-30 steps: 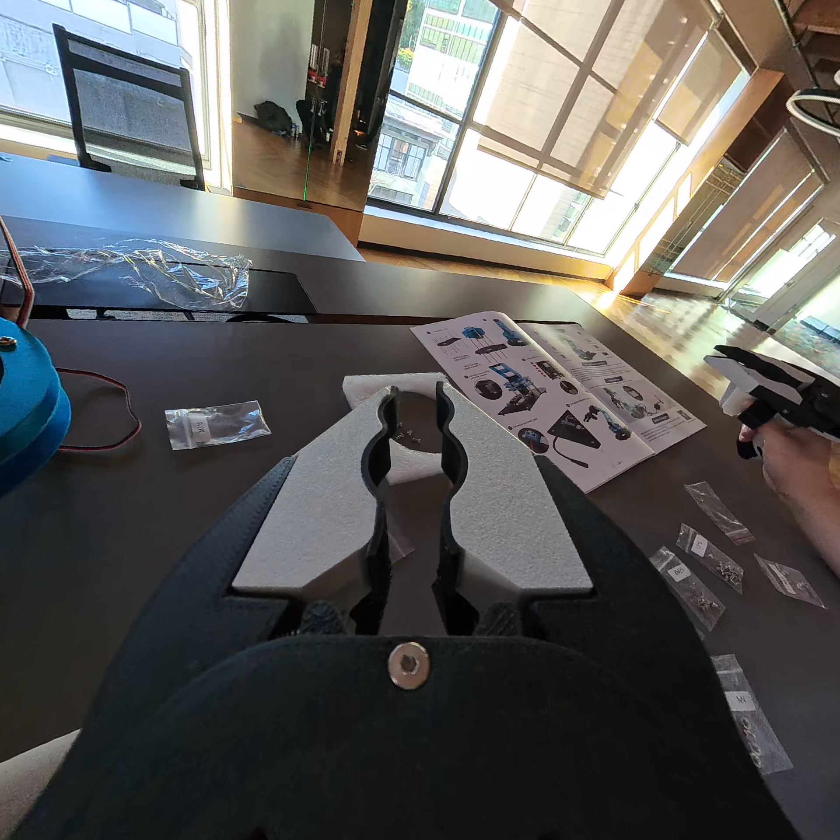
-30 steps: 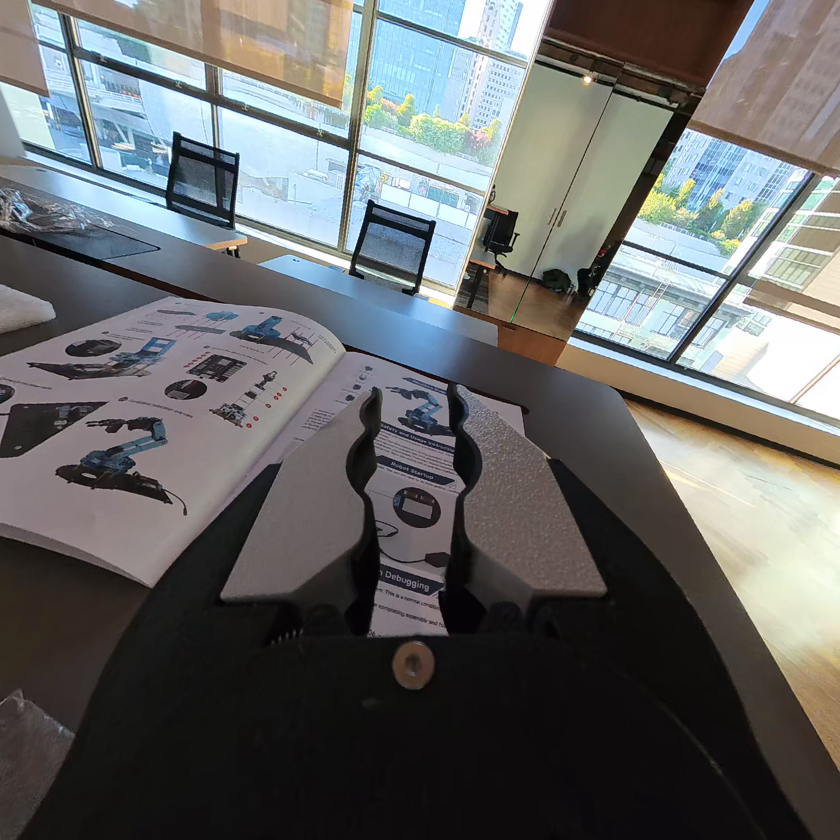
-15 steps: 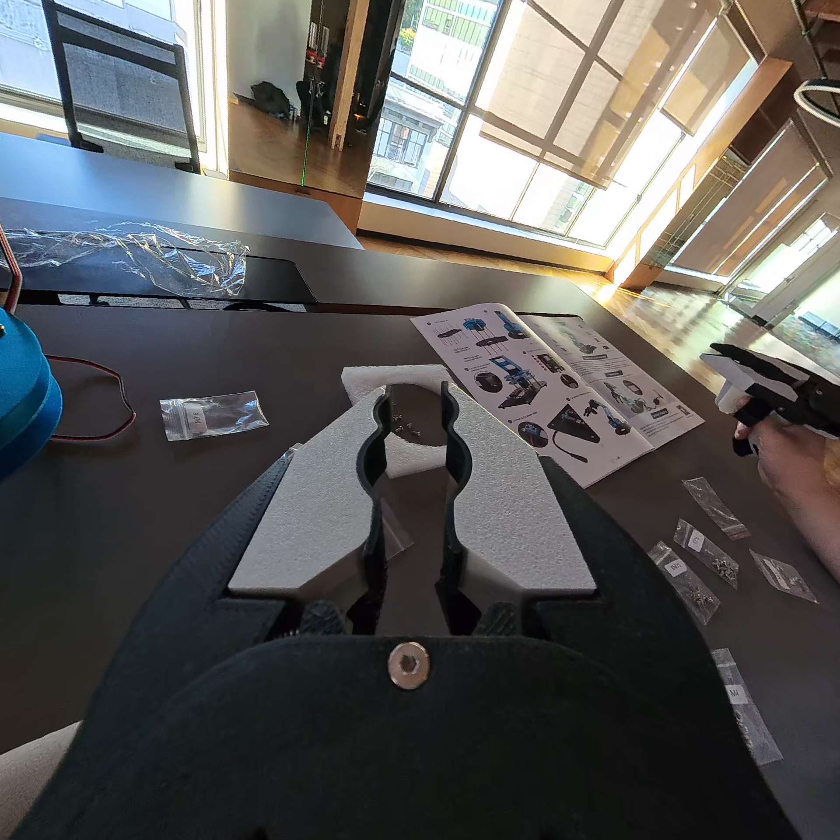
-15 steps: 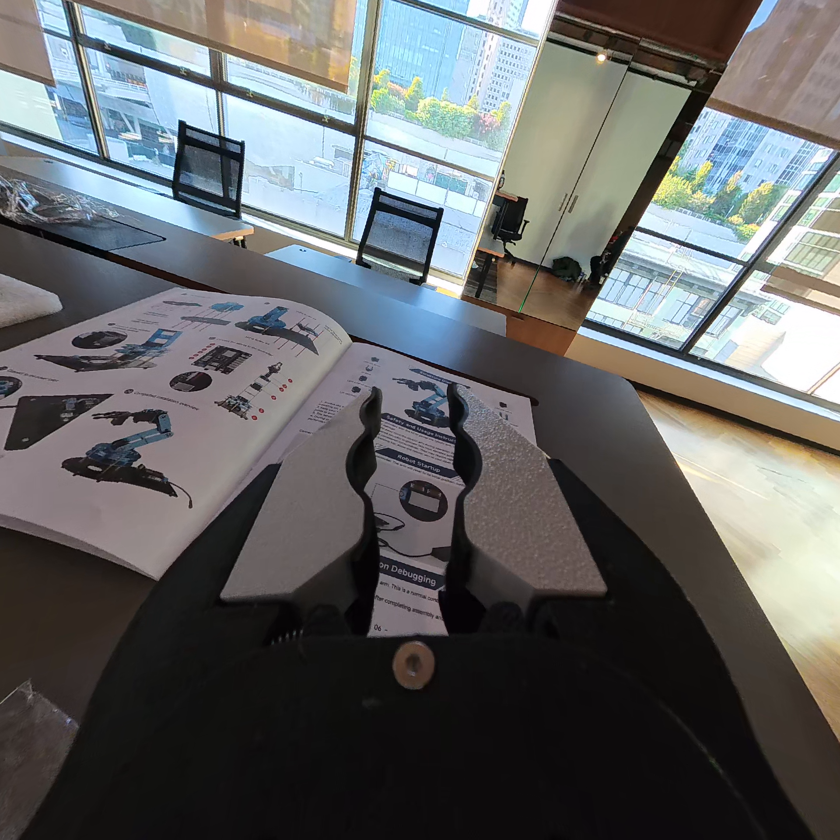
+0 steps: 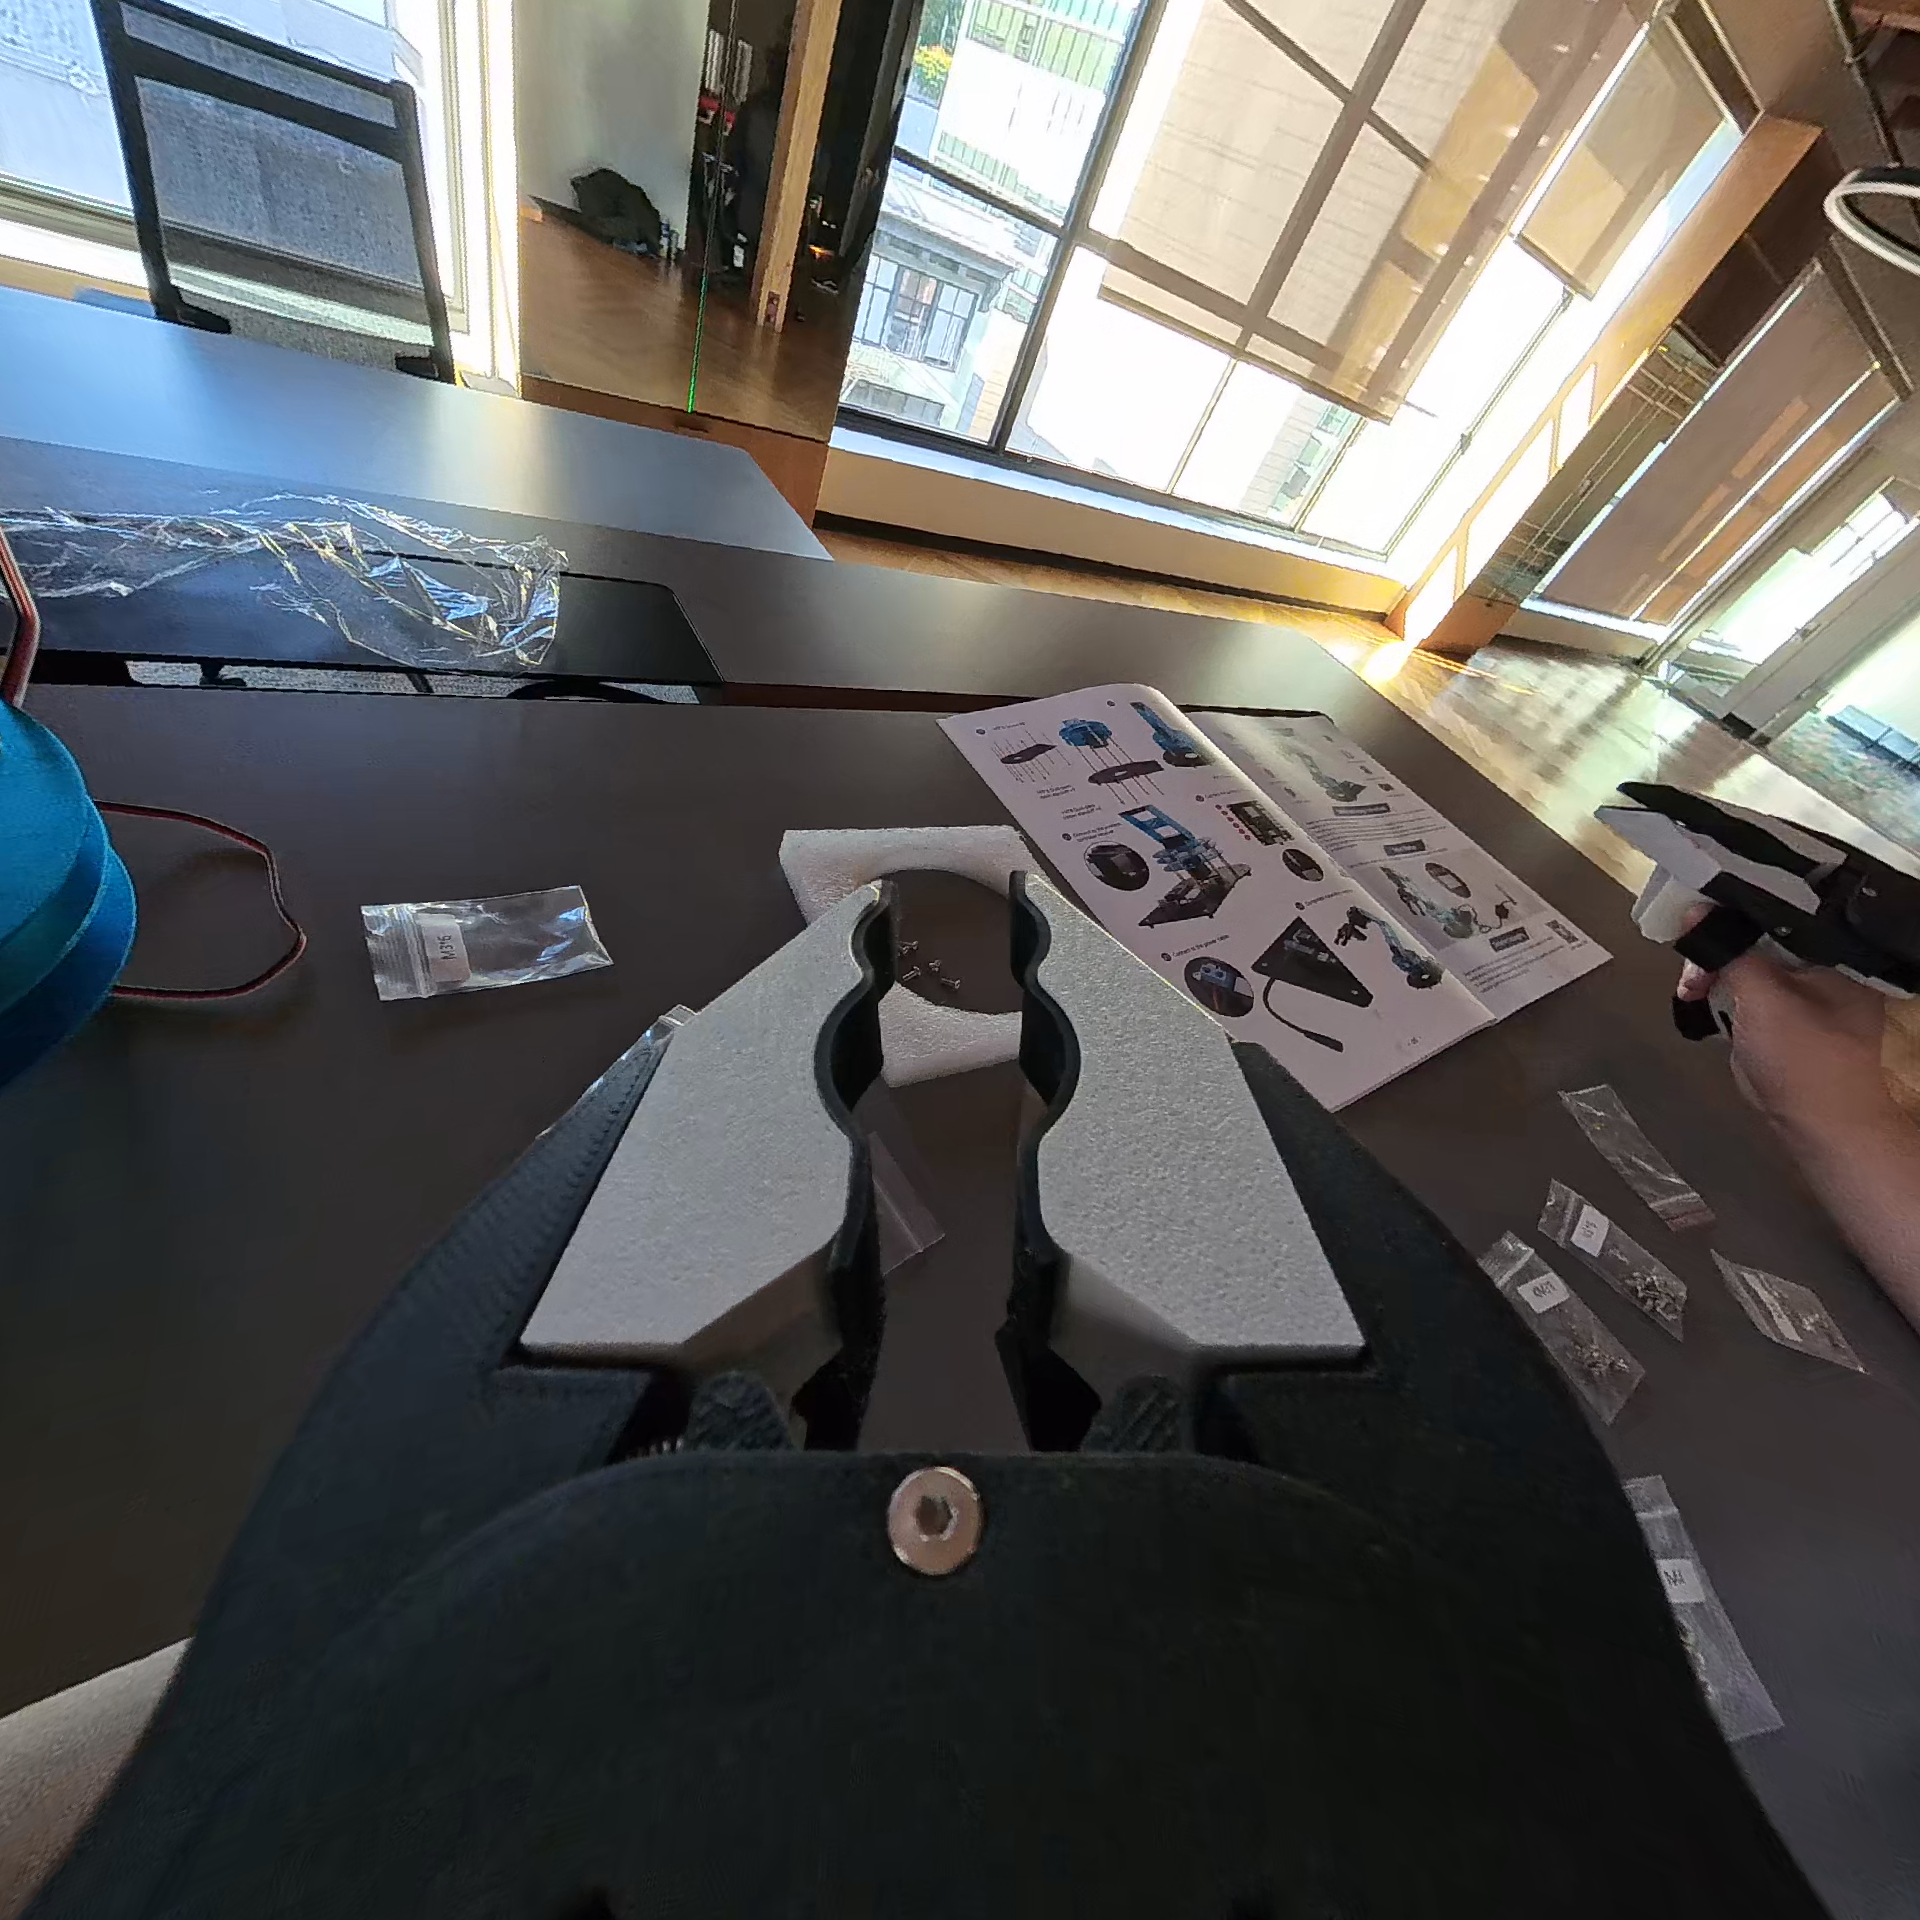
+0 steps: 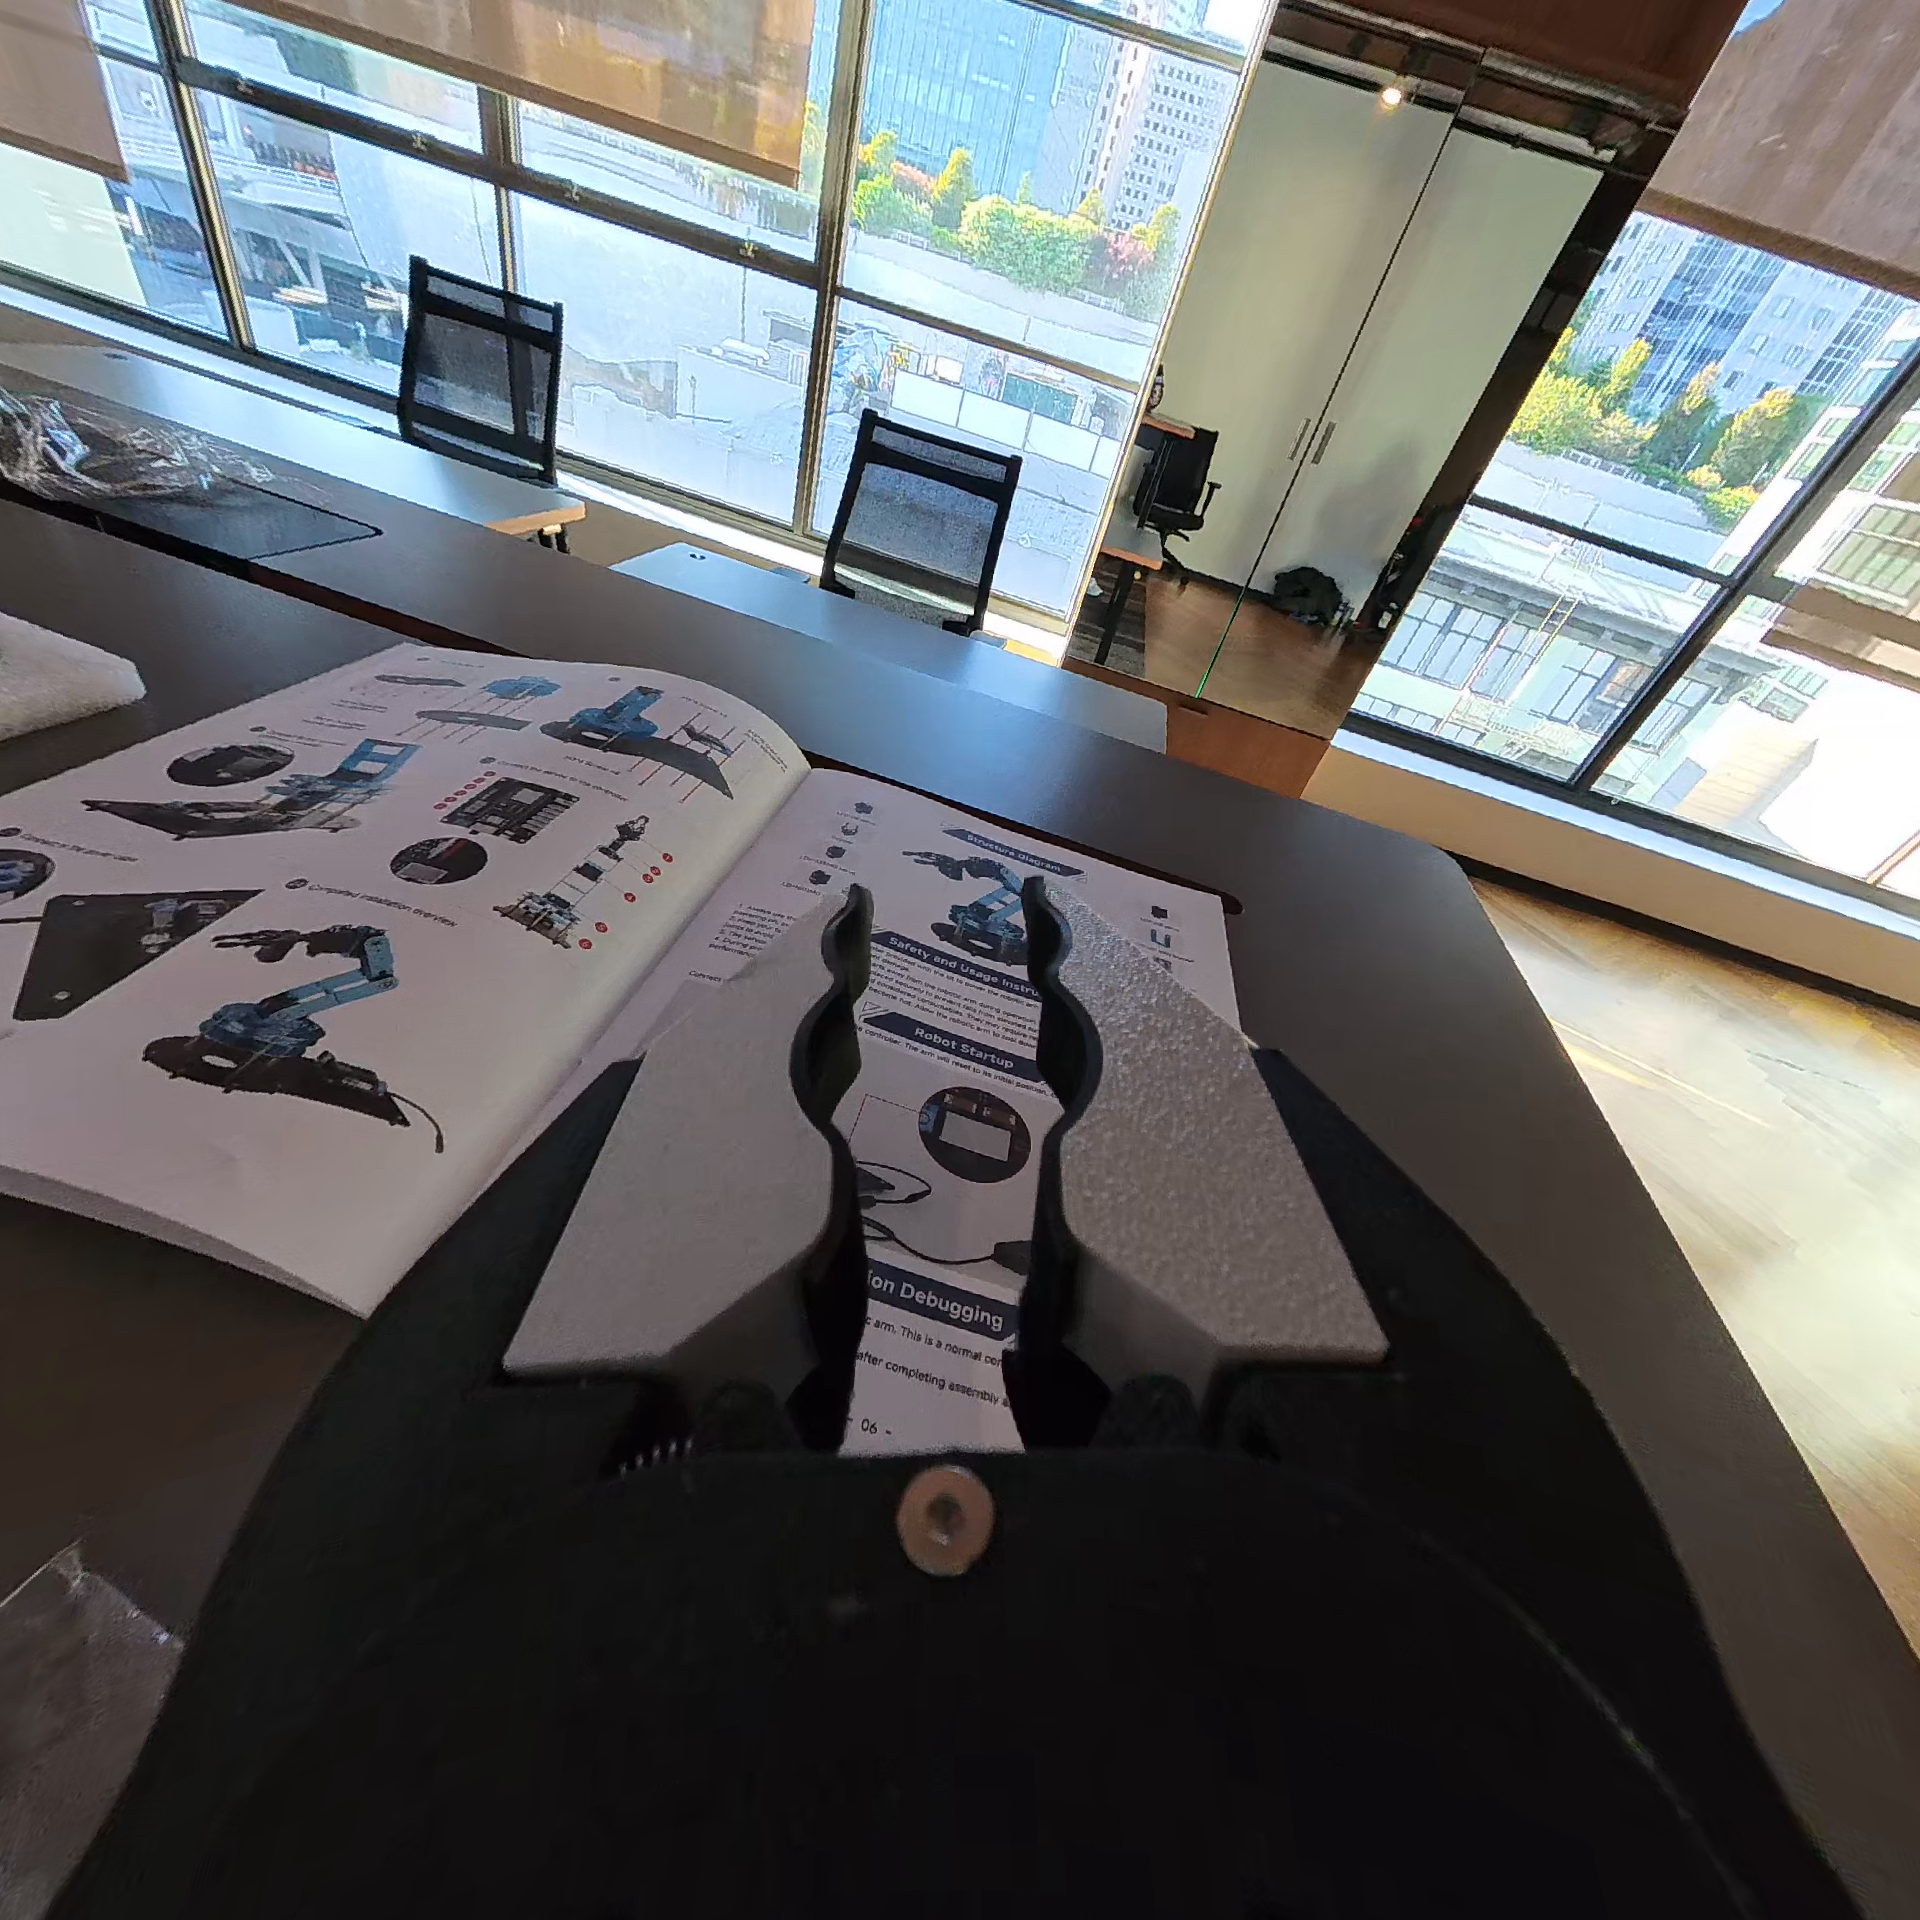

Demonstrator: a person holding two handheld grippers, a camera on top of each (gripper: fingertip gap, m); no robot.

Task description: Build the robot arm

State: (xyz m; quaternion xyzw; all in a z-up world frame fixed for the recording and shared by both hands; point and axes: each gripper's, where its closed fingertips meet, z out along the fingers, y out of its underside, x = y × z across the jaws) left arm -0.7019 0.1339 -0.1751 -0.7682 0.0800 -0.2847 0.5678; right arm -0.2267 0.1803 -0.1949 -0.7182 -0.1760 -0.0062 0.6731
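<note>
Your left gripper (image 5: pixel 951 894) sits at the centre of its view with the tongs apart and nothing between them. It hangs over the dark matte table (image 5: pixel 520 779). Its tips frame the round cut-out of a white foam block (image 5: pixel 831 862), where a few tiny loose metal screws (image 5: pixel 920 961) lie. A corner of a clear plastic bag (image 5: pixel 899 1216) shows beneath the fingers; I cannot tell whether they touch it.

Your right gripper (image 6: pixel 945 896) is also parted and empty. It is poised above the right-hand page of the open white illustrated booklet (image 6: pixel 416 935), close to the table's far corner.

Over the last second almost nothing has shifted. Both pairs of tongs keep the same gap, and the views have only drifted slightly, the right one edging forward over the page.

At mid left of the left view lies a small clear labelled zip bag (image 5: pixel 483 940). Beyond it are a thin red-and-black wire (image 5: pixel 260 914) and a blue round plastic part (image 5: pixel 52 883) at the frame edge. Crumpled clear film (image 5: pixel 312 582) lies at upper left. A scatter of small clear hardware bags (image 5: pixel 1610 1257) sits at lower right, just beside your hand (image 5: pixel 1808 1049).
</note>
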